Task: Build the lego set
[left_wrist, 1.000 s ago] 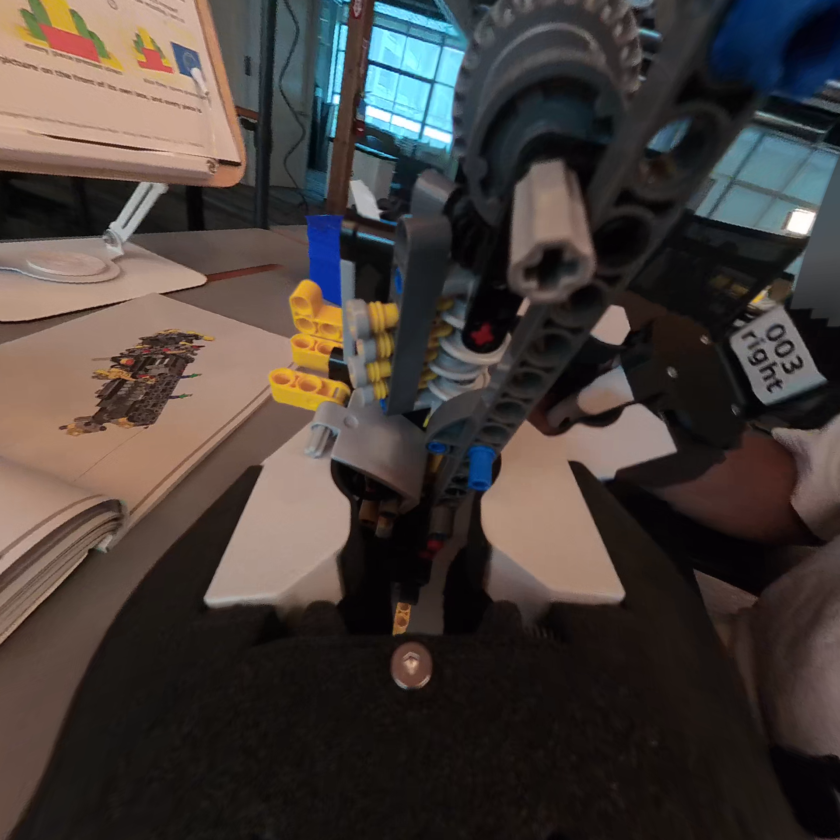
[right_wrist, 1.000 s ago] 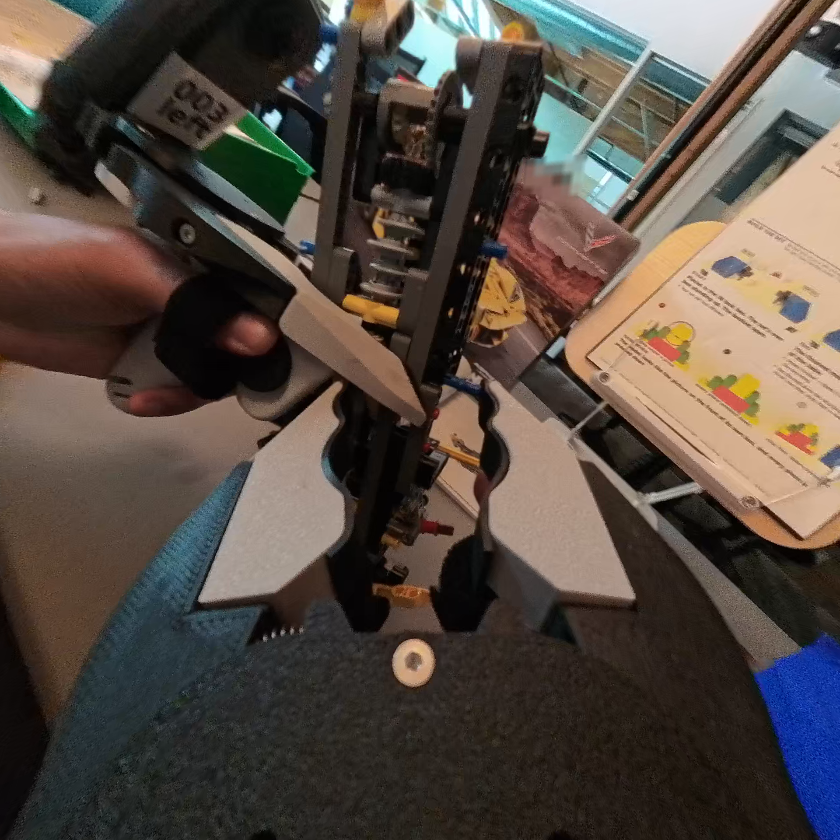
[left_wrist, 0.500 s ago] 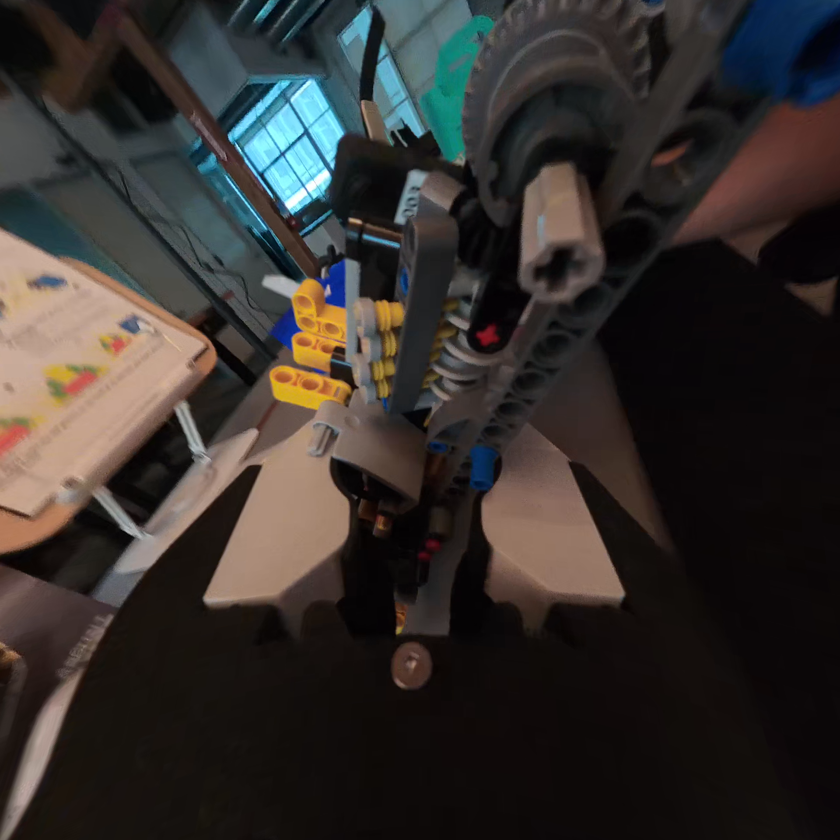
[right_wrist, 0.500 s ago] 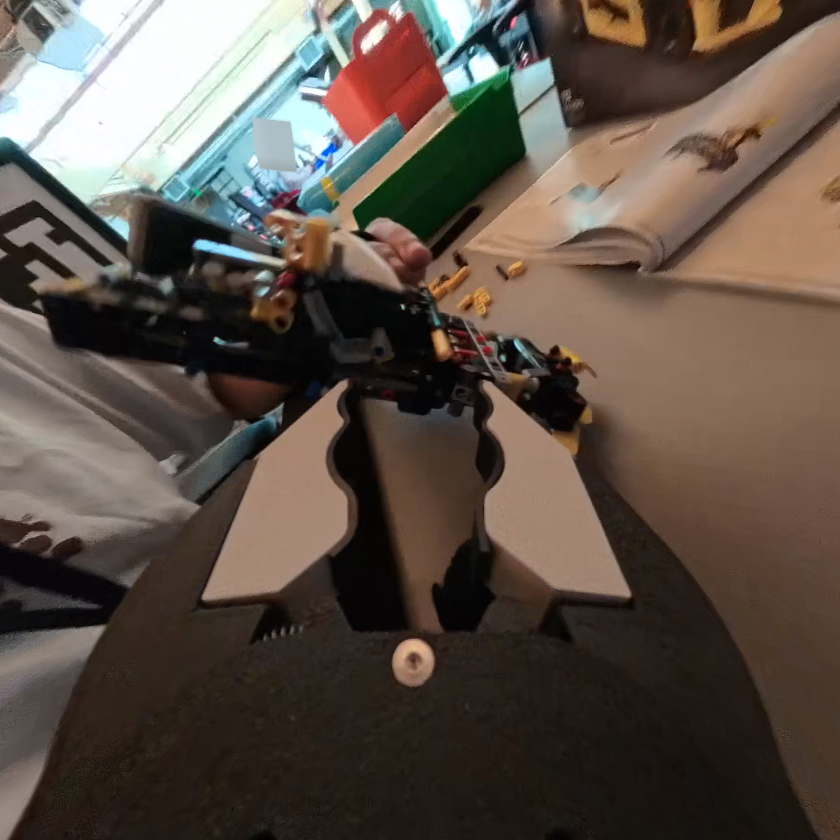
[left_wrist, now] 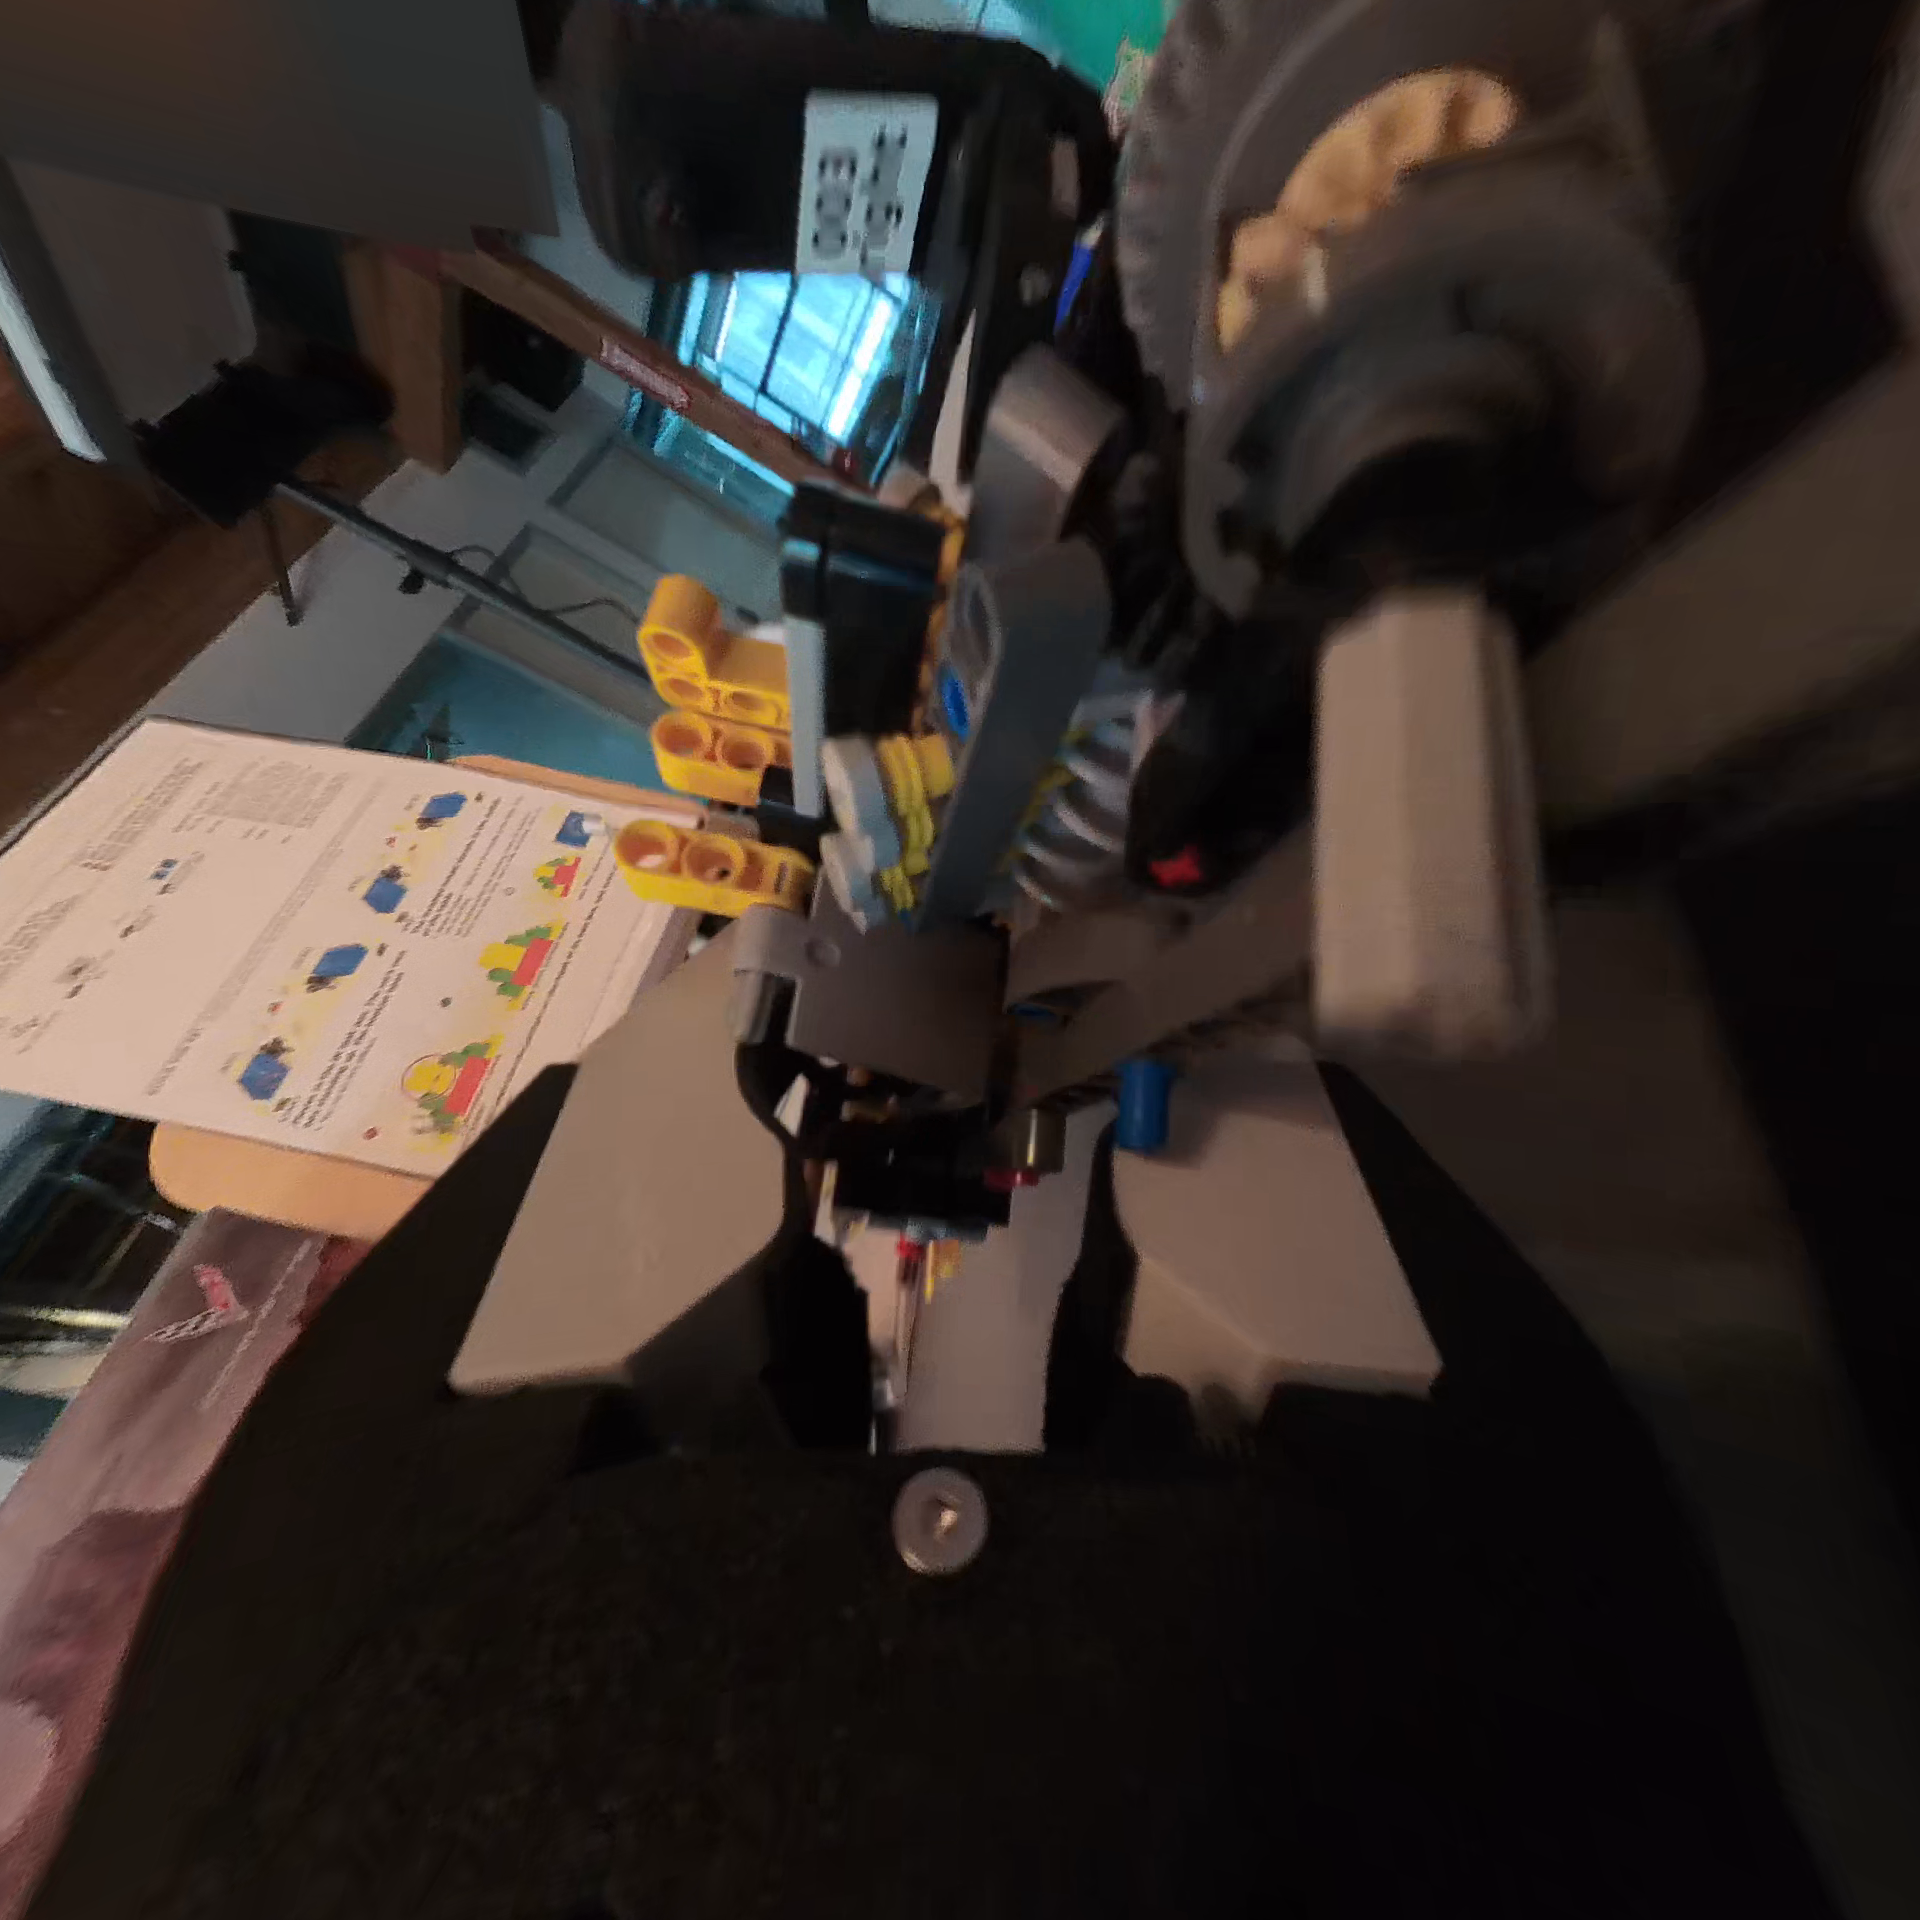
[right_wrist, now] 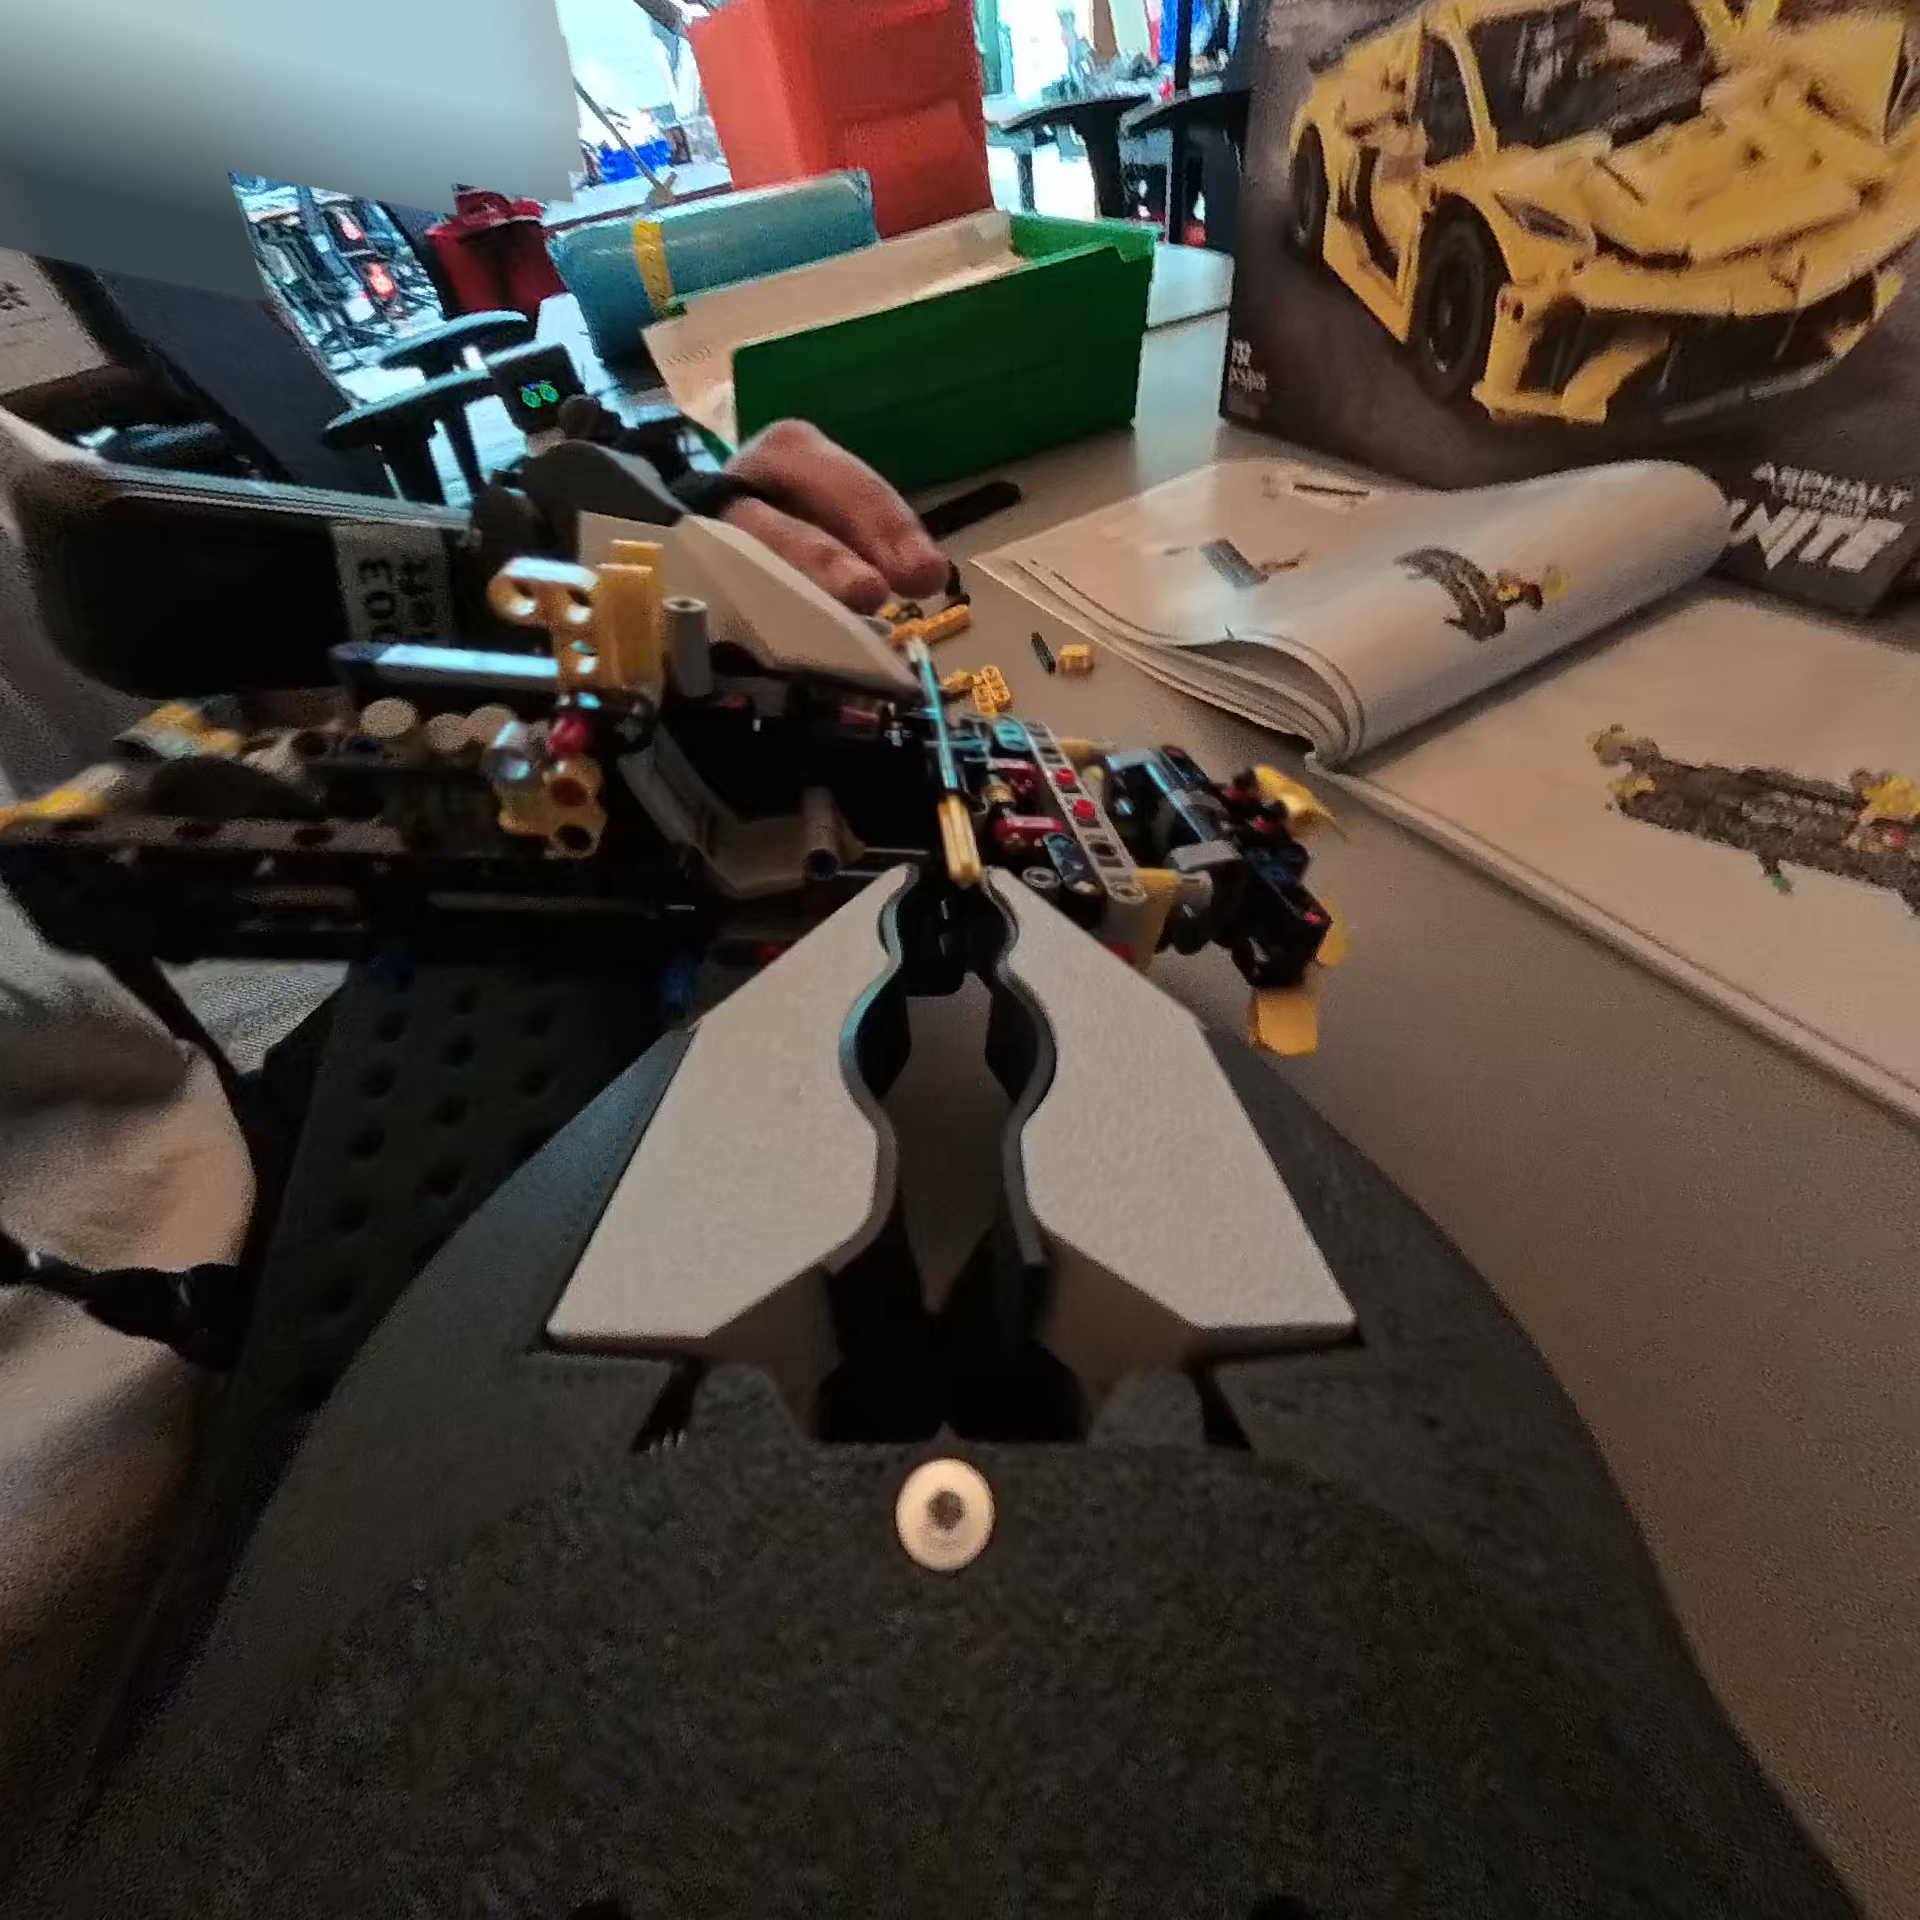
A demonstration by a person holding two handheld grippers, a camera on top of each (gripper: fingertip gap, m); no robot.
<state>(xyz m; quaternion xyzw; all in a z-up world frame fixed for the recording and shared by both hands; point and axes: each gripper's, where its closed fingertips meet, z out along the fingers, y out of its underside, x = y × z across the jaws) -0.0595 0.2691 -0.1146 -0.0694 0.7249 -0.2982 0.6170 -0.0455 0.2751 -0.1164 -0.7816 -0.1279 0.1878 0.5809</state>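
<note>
Grey table point(right_wrist: 1507, 1195) beneath left gripper point(left_wrist: 940, 1174) clamped on lego chassis point(right_wrist: 727, 821); right gripper point(right_wrist: 951, 914) fingers nearly closed, grip uncertain; open manual point(right_wrist: 1403, 623), green bin point(right_wrist: 935, 353) beyond chassis.

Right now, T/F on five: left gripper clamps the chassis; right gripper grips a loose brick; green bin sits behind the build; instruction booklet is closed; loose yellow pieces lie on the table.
1. The left gripper is clamped on the dark grey and black lego chassis. True.
2. The right gripper grips a loose brick. False: its fingertips are nearly together at a yellow-tipped axle on the chassis; whether it pinches it is unclear.
3. A green plastic bin sits on the table behind the build. True.
4. The white paper instruction booklet is closed. False: it lies open.
5. Small loose yellow pieces lie on the grey table. True.
</note>
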